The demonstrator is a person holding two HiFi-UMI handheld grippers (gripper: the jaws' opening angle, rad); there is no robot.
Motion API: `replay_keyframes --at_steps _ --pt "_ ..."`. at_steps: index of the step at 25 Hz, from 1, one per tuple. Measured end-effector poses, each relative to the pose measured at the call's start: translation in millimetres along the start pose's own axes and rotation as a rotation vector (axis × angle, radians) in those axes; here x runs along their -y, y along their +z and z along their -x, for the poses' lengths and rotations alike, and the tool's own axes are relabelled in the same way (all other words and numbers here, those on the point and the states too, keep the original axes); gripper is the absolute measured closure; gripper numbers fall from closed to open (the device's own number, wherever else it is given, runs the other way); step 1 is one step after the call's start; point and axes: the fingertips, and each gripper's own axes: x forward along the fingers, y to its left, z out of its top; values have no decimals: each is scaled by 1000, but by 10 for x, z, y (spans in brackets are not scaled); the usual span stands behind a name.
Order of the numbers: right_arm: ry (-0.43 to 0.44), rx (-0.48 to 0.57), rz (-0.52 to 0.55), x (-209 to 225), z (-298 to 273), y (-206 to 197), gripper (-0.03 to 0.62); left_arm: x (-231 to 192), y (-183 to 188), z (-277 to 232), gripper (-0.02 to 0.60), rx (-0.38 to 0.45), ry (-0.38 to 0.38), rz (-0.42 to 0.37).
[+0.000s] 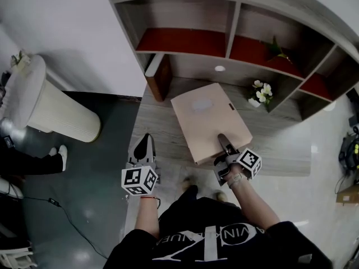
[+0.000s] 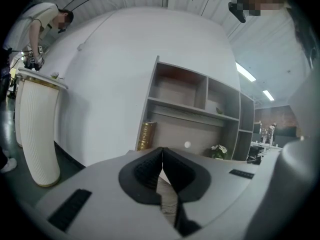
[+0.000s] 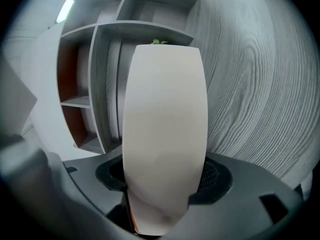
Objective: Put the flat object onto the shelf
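Observation:
The flat object is a thin beige box (image 1: pixel 208 119), lying nearly level over the shelf unit's wood-grain bottom board (image 1: pixel 280 150). My right gripper (image 1: pixel 224 144) is shut on the box's near edge. In the right gripper view the box (image 3: pixel 165 129) fills the gap between the jaws and reaches toward the grey shelf (image 3: pixel 95 84). My left gripper (image 1: pixel 145 147) hangs to the left of the box, apart from it. Its jaws are shut with nothing between them (image 2: pixel 161 156). The shelf's compartments (image 1: pixel 235 66) stand behind the box.
A small pot of white flowers (image 1: pixel 261 92) stands right of the box, and a green plant (image 1: pixel 276 49) sits in an upper compartment. A brown-gold object (image 1: pixel 160 77) stands at the shelf's left end. A white ribbed pedestal (image 1: pixel 56 114) and a person (image 2: pixel 37 29) are at far left.

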Motion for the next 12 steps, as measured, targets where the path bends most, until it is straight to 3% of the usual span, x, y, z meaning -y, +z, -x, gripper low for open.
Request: replay_keyframes --at_steps 6,12 --pt "-96 -43 -6 103 -78 -25 266 -94 -11 23 575 0 8 15" --pt "-213 -141 15 208 -164 -114 199 -115 -61 79 575 -2 20 31"
